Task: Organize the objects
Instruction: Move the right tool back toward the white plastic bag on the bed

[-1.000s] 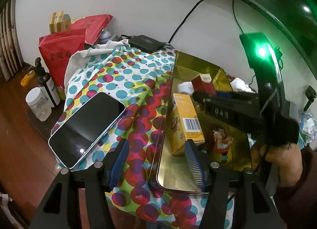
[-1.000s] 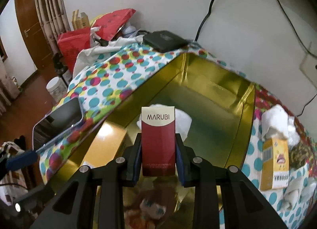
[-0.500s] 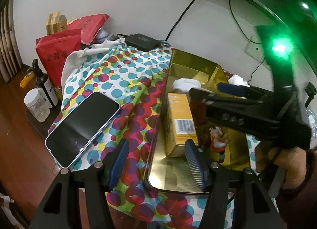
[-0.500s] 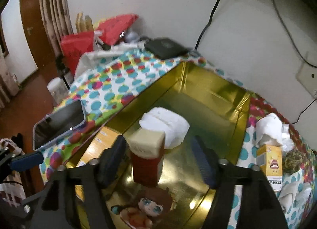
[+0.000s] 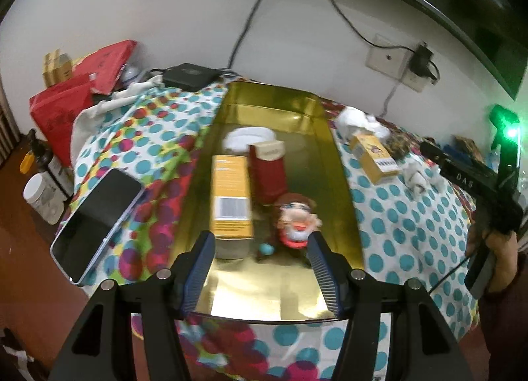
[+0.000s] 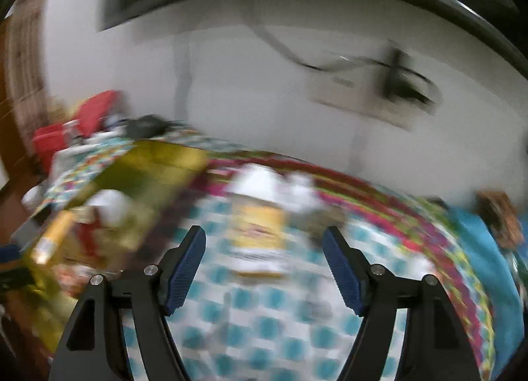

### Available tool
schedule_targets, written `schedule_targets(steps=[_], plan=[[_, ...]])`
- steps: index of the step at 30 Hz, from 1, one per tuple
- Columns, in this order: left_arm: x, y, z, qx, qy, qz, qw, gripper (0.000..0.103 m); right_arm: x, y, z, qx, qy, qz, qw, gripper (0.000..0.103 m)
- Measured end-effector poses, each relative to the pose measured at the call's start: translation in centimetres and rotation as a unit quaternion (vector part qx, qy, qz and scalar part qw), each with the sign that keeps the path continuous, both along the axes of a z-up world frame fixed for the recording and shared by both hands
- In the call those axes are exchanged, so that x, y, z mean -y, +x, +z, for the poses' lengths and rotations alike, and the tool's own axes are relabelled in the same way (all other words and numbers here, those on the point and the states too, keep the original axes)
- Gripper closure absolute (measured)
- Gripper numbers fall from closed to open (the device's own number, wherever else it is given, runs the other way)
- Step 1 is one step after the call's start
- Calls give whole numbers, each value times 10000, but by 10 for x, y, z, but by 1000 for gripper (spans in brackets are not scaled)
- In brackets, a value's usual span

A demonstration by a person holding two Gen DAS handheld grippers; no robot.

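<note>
scene: polka-dot cloth (image 5: 412, 216) under a white wall, gold tray (image 5: 343, 203) at centre | target: we place the yellow box (image 6: 259, 239) on the cloth right of the tray, just ahead of the right gripper (image 6: 264, 269), the nearer one | axis: long side pointing away from us, roughly between its fingers | tongs: right jaws opening, empty; left gripper (image 5: 260, 272) apart, empty, over the tray

Only legible text — "DAS", white letters on black body of right gripper (image 5: 475, 179); box labels and barcode print too blurred.
</note>
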State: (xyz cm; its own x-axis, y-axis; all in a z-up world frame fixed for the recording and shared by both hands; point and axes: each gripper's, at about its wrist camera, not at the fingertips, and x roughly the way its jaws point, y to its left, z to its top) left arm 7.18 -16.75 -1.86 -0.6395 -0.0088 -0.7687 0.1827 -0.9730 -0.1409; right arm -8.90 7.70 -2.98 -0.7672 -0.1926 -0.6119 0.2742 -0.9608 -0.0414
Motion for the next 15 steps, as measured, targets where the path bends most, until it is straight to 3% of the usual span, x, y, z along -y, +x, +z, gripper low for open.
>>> schedule_targets(steps=[7,15], plan=[[-39,-14,2,66,-174,-380,9991,43,-97,-33,-26,355,-151,-1163,9925,32],[-94,-42,3,129,-413,-938,9946,43,-112,-51,-46,611,-59,-1162,9913,33]])
